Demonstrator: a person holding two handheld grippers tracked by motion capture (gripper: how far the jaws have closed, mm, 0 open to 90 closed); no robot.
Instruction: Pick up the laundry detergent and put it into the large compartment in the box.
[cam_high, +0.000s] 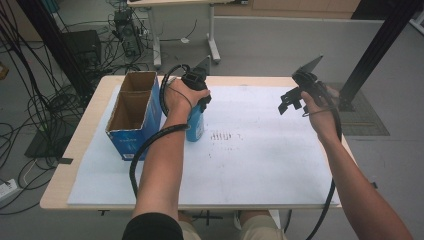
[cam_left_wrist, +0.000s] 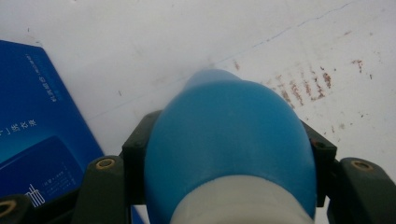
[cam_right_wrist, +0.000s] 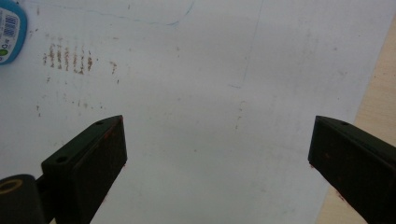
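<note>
Clearly the left claw (cam_left_wrist: 224, 186) was clamped on the blue bottle (cam_left_wrist: 229, 149), its black jaws pressed against either side of the rounded body just below the pale cap end. In the high view the bottle (cam_high: 196, 125) stood or hung upright over the white sheet (cam_high: 250, 165), just beside the open blue carton (cam_high: 134, 120); whether its base touched the sheet could not be told. The right claw (cam_right_wrist: 217, 163) hung wide open with nothing between its jaws, over bare sheet near the right edge of the desk (cam_high: 80, 145).

The likeliest trouble was a slip: the bottle's body looked smooth and curved, and the jaws held it on a swelling part, so a tilt or a quick swing might have let it slide out. A second risk was the carton standing so close. A sideways move toward it could have clipped its rim or shoved the light box along the sheet. The left claw's cable (cam_high: 150, 145), looping along the forearm, might also have snagged on the carton's corner.

Room was generous elsewhere. The middle and right of the sheet lay open, marked by some rust-coloured smudges (cam_high: 222, 136), and the near edge was well apart from the bottle. The right claw sat close to the sheet's edge, where the wood showed.
</note>
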